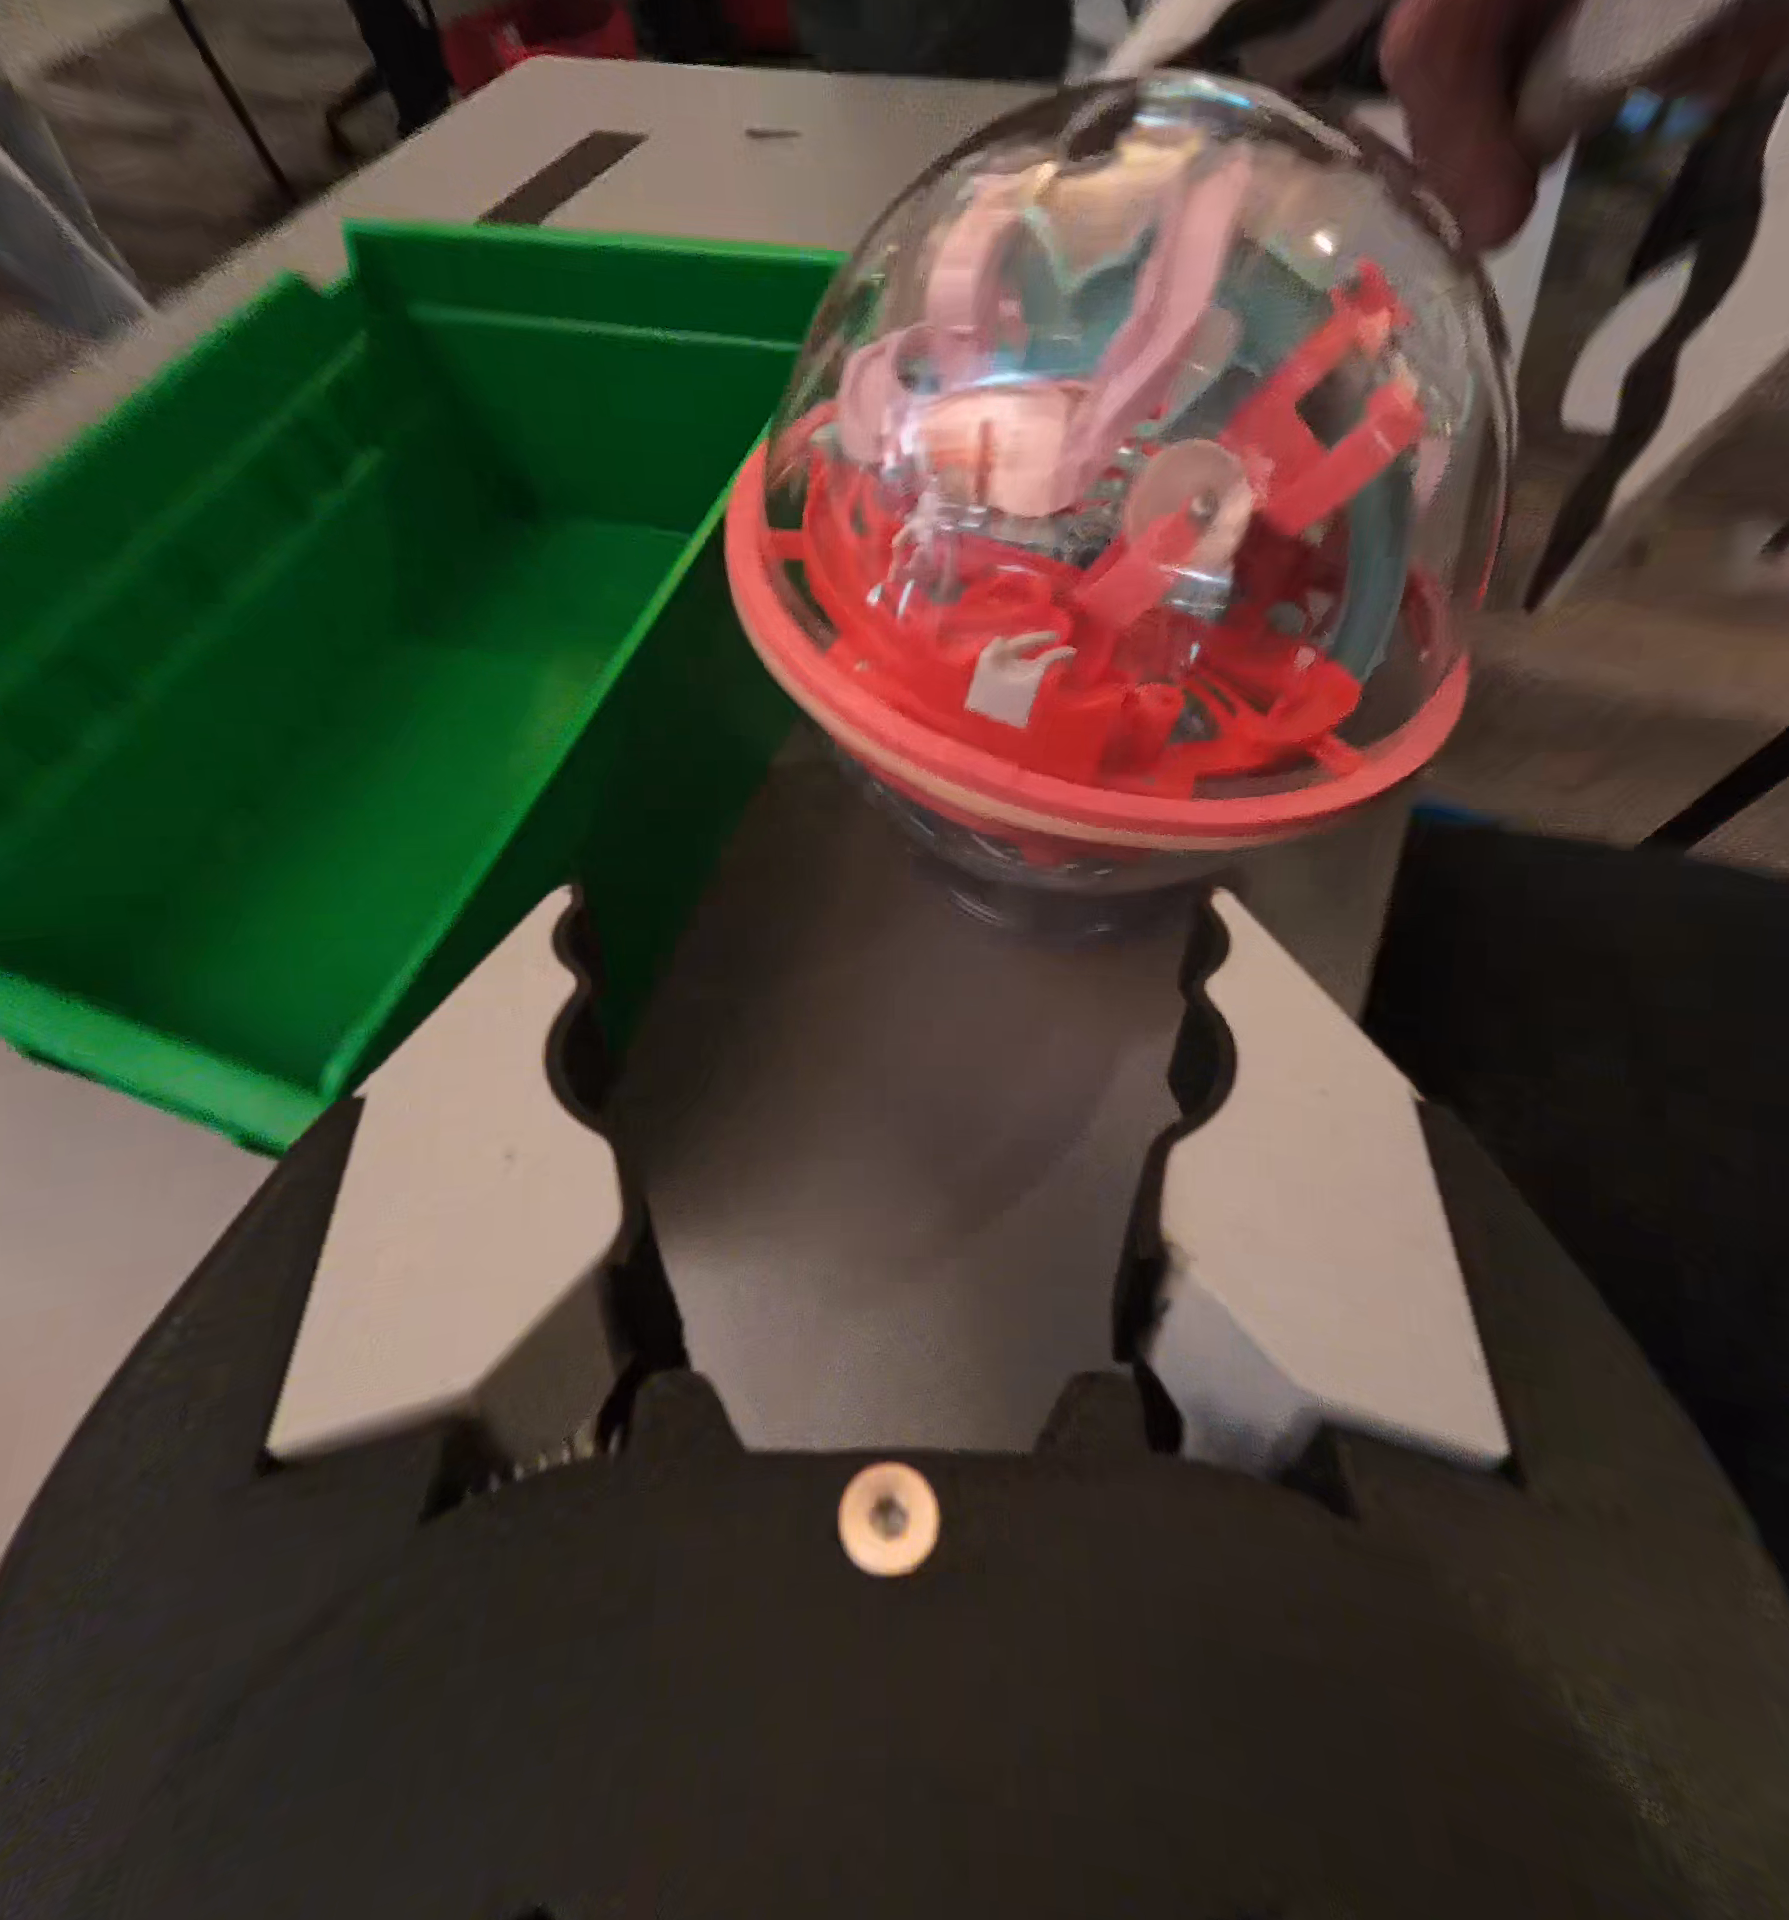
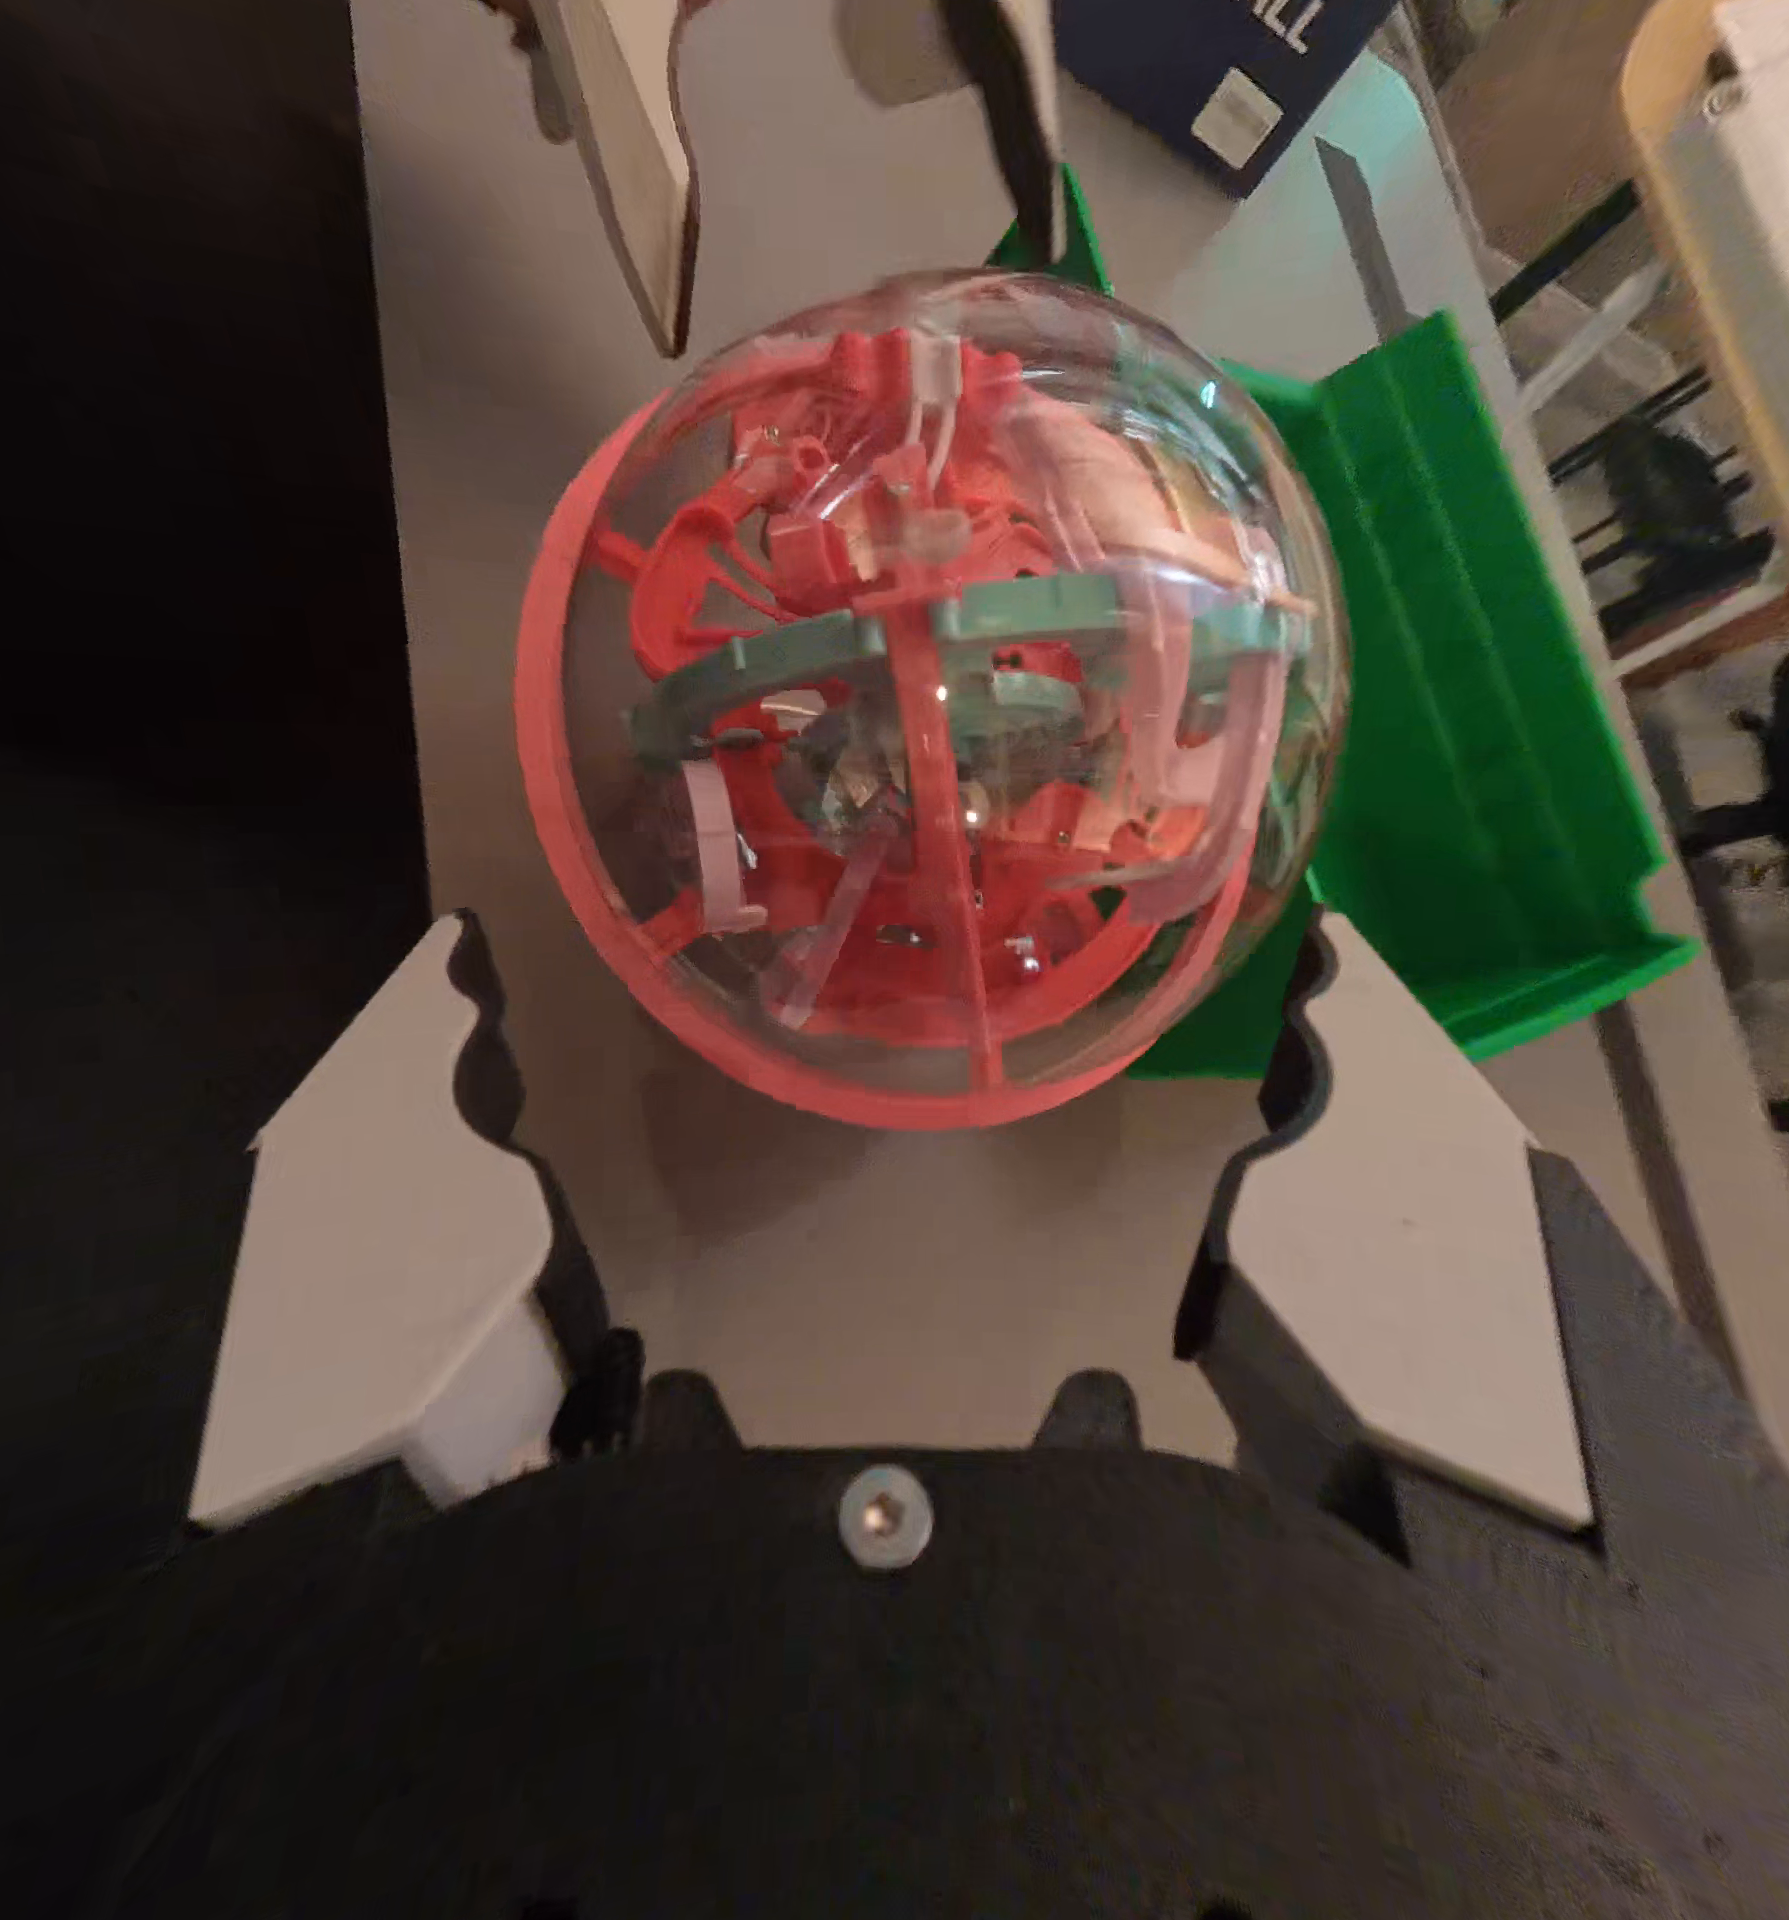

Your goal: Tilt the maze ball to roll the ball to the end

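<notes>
The maze ball [image 1: 1108,499] is a clear sphere with a red rim and red, pink and teal tracks inside. It rests on the grey table [image 1: 90,1195], against a green bin [image 1: 298,675]. My left gripper [image 1: 890,914] is open, and the ball's underside sits just ahead of its tips. My right gripper [image 2: 890,925] is wide open, its tips on either side of the near half of the ball [image 2: 921,686]; I see no firm contact. The left gripper's fingers [image 2: 630,208] show beyond the ball in the right wrist view. I cannot pick out the small inner ball.
The green bin [image 2: 1441,779] is empty and lies beside the ball. A dark blue box [image 2: 1212,83] sits at the far end of the table [image 2: 848,1247]. The table edge [image 1: 1389,935] drops to dark floor close to the ball. A slot [image 1: 568,177] is cut in the tabletop.
</notes>
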